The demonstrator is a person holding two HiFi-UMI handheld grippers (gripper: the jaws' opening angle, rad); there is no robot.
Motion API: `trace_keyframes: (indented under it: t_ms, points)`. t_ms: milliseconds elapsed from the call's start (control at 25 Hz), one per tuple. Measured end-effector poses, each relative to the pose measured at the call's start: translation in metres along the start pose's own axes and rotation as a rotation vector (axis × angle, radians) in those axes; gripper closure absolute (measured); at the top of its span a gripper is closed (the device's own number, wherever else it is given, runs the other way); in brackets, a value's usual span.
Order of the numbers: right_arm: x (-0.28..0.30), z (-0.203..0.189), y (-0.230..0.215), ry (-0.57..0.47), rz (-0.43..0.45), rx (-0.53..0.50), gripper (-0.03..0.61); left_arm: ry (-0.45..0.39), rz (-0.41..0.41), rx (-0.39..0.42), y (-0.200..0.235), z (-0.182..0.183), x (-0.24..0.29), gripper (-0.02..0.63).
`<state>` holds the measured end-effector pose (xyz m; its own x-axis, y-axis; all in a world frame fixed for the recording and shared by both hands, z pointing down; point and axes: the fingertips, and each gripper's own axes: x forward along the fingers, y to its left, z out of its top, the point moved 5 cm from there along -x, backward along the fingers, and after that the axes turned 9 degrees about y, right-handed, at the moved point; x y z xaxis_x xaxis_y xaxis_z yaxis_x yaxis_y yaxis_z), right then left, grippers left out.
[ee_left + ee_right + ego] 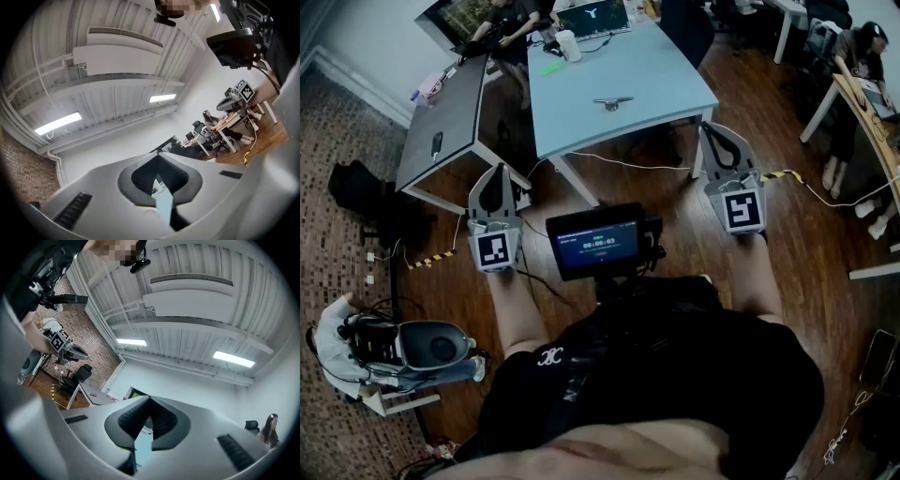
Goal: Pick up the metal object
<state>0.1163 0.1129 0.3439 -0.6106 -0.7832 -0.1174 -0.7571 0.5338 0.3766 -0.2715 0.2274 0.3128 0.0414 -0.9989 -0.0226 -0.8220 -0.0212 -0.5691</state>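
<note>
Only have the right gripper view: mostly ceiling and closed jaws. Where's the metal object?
Observer: The metal object lies on the light blue table, in its near half, with nothing touching it.
Operator: Left gripper holding anything?
Observer: No. The left gripper has its jaws together with nothing between them.
Operator: Clutter near the object?
Observer: A white cup and a laptop stand at the table's far end, well apart from it.

Left gripper [496, 174] and right gripper [712, 131] held apart, pointing forward, jaws together, nothing between, bare forearms [517, 309] behind
</note>
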Motion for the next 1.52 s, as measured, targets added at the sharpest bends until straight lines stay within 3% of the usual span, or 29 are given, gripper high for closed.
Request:
trace_keyframes:
  t_ms: [400,560,840,1200,1520]
  points:
    - [0.001,-0.041,0.022,0.016,-0.002,0.0,0.595,-0.002,-0.013,0.008,-0.017,-0.041,0.004,0.607]
    - [0.036,-0.047,0.027,0.011,0.006,0.001,0.595,0.0,-0.005,0.003,0.004,-0.053,0.025,0.607]
    - [0.172,-0.076,-0.019,0.022,0.042,0.006,0.595,0.049,0.028,0.008,0.051,-0.067,0.147,0.607]
    - [0.335,-0.148,-0.137,0.044,0.132,0.011,0.595,0.029,0.081,0.008,0.057,-0.045,0.351,0.607]
    - [0.406,-0.156,-0.171,0.039,0.224,0.018,0.595,0.067,0.081,0.008,0.057,-0.028,0.416,0.607]
